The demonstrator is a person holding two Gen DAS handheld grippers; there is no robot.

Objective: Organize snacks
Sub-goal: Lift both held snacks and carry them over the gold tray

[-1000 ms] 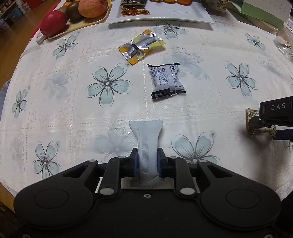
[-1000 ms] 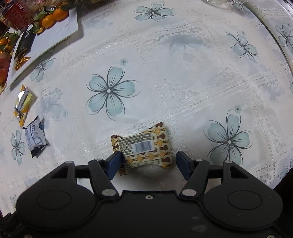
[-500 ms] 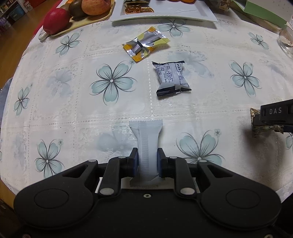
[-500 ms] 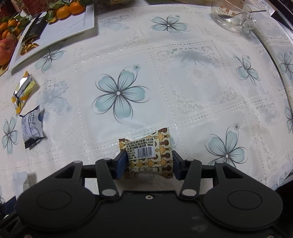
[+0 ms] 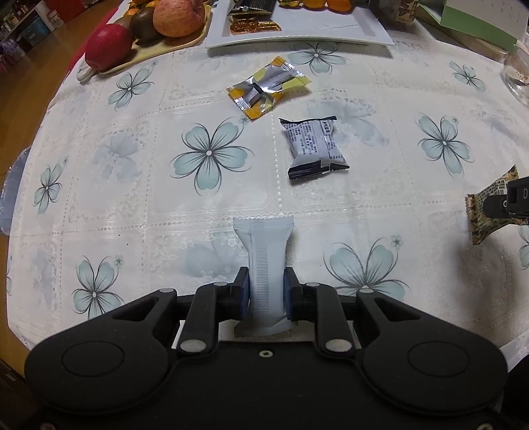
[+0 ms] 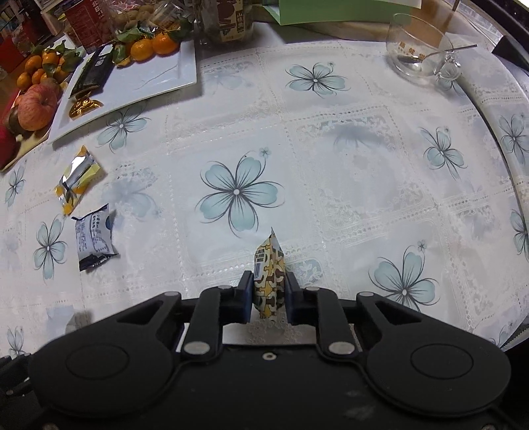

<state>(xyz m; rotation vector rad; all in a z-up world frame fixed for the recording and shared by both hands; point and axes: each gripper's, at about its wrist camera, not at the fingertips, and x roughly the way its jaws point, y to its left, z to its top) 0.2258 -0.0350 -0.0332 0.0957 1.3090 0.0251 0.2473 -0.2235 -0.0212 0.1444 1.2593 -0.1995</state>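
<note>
My left gripper (image 5: 266, 291) is shut on a long white snack packet (image 5: 265, 261) and holds it above the flowered tablecloth. My right gripper (image 6: 268, 291) is shut on a brown-and-cream patterned snack (image 6: 268, 274), lifted and turned on edge; it also shows at the right edge of the left wrist view (image 5: 486, 211). A yellow-and-silver snack (image 5: 269, 84) and a grey-black snack (image 5: 312, 147) lie loose on the cloth ahead of the left gripper. They also show at the left of the right wrist view, the yellow snack (image 6: 76, 178) above the grey one (image 6: 94, 236).
A white rectangular plate (image 5: 330, 29) with gold coins, a dark packet and tangerines stands at the back. A tray with apples (image 5: 155, 49) is at the back left. A glass cup with a spoon (image 6: 420, 46) stands at the back right. Jars and a green box stand behind.
My right gripper has closed on the patterned snack and lifted it, so it now stands on edge. My left gripper has risen and moved back a little with the white packet.
</note>
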